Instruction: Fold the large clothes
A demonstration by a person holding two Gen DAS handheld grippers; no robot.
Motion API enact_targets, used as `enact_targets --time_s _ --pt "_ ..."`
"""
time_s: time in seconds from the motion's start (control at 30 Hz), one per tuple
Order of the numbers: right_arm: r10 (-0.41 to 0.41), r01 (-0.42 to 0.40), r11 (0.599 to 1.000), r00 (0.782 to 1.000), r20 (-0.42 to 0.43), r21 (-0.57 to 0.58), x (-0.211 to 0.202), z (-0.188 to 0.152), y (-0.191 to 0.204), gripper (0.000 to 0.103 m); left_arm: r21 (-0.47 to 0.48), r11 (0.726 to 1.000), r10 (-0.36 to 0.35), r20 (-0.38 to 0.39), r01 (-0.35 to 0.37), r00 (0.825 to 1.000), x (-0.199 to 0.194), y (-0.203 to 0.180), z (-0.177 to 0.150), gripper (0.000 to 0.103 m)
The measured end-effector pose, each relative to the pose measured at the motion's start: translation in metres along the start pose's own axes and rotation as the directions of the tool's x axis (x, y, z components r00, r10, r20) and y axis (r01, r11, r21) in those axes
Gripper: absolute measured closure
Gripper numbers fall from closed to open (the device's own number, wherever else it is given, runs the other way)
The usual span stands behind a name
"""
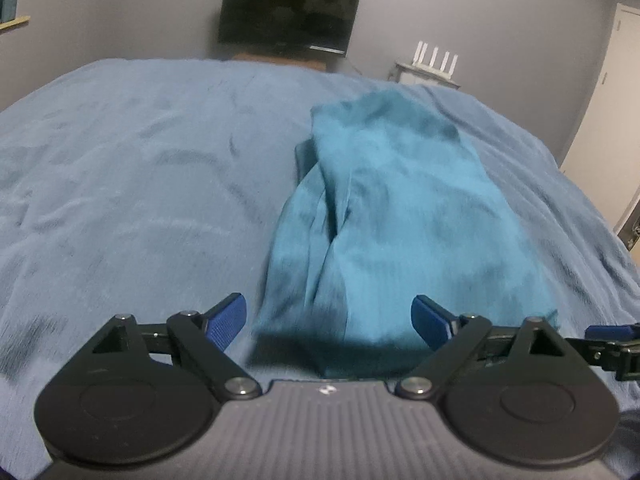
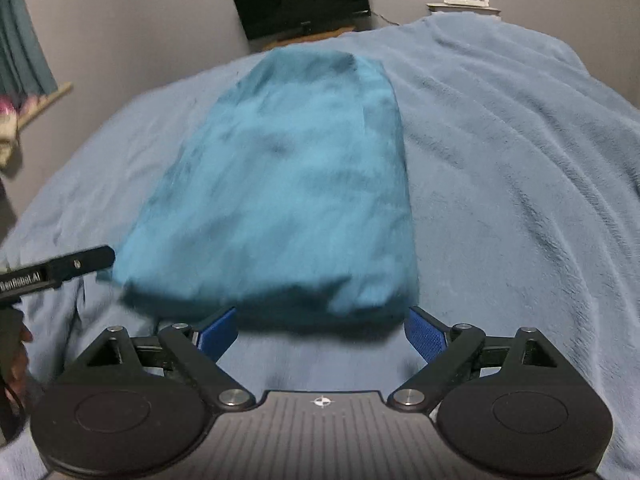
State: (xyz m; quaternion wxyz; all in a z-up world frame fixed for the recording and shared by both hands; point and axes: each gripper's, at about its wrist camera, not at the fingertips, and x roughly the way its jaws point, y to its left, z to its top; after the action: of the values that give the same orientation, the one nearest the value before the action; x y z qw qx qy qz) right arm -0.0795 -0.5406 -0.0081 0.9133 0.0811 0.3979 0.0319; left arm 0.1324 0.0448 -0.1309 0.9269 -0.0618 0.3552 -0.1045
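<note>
Both grippers' fingers stand apart, empty; motion blur smears the folded teal garment, hiding its near edge.

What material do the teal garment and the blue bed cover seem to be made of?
Teal garment: probably thin woven or knit cloth, matte; it folds flat with soft creases. Blue bed cover: likely plush fleece, with a fuzzy nap and brushed streaks.
</note>
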Motion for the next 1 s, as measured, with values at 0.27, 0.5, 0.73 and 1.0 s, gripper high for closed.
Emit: enact_targets --time_s 0.27,0.5,0.73,1.0 --pt "-0.078 0.081 0.991 0.997 0.029 -0.105 -0.04 -0.034 0.037 0.01 0.109 0.992 0.076 -0.104 -0.065 0.992 -0.017 -0.02 -0.033 0.009" --pt "-0.112 0.125 0.976 0.99 0.08 -0.179 -0.053 -0.045 0.054 0.006 0.17 0.983 0.083 -0.067 -0.071 0.994 -0.024 -0.032 -0.041 0.007" --pt "-0.109 0.121 0.978 0.991 0.077 -0.172 -0.054 -0.045 0.053 0.006 0.197 0.978 0.079 -0.051 -0.067 0.996 -0.028 -0.036 -0.04 0.007" --pt "-0.108 0.12 0.979 0.991 0.08 -0.167 -0.052 -0.045 0.052 0.006 0.195 0.979 0.078 -0.051 -0.066 0.996 -0.029 -0.036 -0.041 0.007"
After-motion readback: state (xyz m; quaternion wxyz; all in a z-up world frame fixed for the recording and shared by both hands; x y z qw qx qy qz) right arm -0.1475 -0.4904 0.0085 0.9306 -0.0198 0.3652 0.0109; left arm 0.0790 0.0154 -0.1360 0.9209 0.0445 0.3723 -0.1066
